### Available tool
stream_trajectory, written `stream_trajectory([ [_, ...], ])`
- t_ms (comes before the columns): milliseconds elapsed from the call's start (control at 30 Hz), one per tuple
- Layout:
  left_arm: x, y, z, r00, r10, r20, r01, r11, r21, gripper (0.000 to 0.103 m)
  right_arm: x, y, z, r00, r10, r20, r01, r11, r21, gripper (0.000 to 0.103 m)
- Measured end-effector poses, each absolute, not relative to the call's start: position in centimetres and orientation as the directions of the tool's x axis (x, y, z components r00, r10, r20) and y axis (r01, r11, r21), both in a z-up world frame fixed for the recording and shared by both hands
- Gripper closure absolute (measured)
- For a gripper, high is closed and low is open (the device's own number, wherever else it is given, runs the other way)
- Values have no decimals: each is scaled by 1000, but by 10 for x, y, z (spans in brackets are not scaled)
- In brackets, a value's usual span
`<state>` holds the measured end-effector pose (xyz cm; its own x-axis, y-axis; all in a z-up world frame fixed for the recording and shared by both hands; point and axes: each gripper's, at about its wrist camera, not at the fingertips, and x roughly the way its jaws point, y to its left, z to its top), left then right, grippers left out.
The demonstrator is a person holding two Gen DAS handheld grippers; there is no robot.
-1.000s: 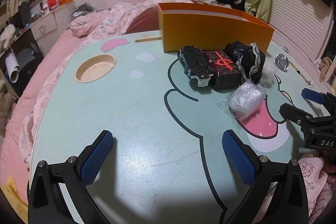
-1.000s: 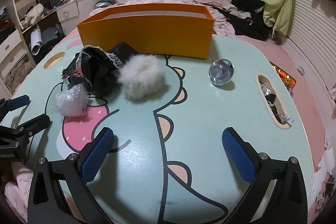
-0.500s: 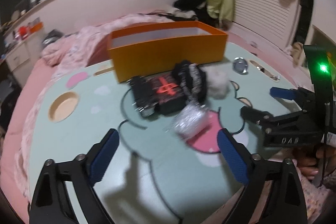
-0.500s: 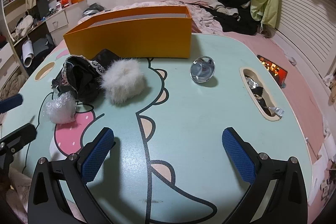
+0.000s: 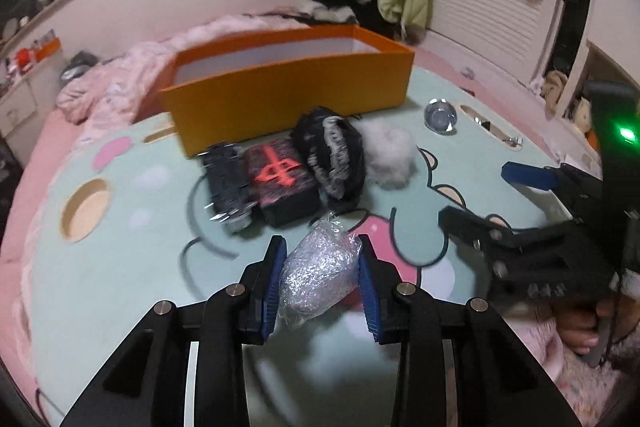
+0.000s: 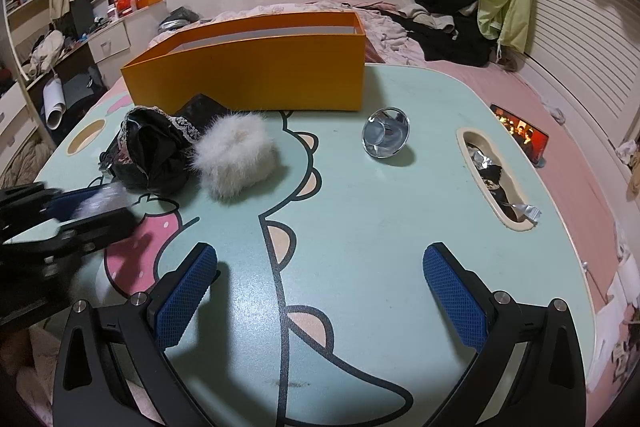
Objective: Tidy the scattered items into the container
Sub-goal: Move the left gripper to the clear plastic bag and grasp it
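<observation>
My left gripper (image 5: pixel 320 247) is closing its jaws, and its blue pads press on both sides of a crinkled clear plastic bundle (image 5: pixel 320 275) low over the table. In the right wrist view that left gripper (image 6: pixel 100 205) is a blur at the left edge. Behind the bundle lie a black studded item (image 5: pixel 226 183), a black box with a red symbol (image 5: pixel 280 179), a black lace cloth (image 5: pixel 332 151), a white fluffy ball (image 5: pixel 390 151) and a small silver bowl (image 5: pixel 440 115). The orange box (image 5: pixel 288 107) stands open at the back. My right gripper (image 6: pixel 320 255) hangs open over bare table, holding nothing.
The mint cartoon table (image 6: pixel 380 227) has a round hole (image 5: pixel 86 209) on its left and an oblong slot (image 6: pixel 496 183) with scraps on its right. A lit phone (image 6: pixel 520 137) leans past the right edge. Pink bedding and clothes surround the table.
My left gripper swung right onto the plastic bundle and its wide jaws closed around it. The right gripper stayed where it was, still open.
</observation>
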<state>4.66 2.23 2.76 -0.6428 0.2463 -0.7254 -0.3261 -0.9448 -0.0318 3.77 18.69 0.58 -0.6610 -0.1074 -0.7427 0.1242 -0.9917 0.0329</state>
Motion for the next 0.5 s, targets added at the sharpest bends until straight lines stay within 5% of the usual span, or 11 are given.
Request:
stream_trajectory([
  [167, 54, 2, 21, -637, 231, -735, -265, -962, -72, 68, 38, 187, 6, -661, -107, -743, 124, -992, 32, 0],
  [300, 49, -4, 13, -617, 238, -750, -240, -965, -108, 28, 38, 187, 6, -661, -107, -743, 124, -992, 32, 0],
  [500, 48, 3, 16, -646, 203, -736, -250, -967, -47, 26, 38, 187, 6, -661, -107, -743, 125, -992, 32, 0],
])
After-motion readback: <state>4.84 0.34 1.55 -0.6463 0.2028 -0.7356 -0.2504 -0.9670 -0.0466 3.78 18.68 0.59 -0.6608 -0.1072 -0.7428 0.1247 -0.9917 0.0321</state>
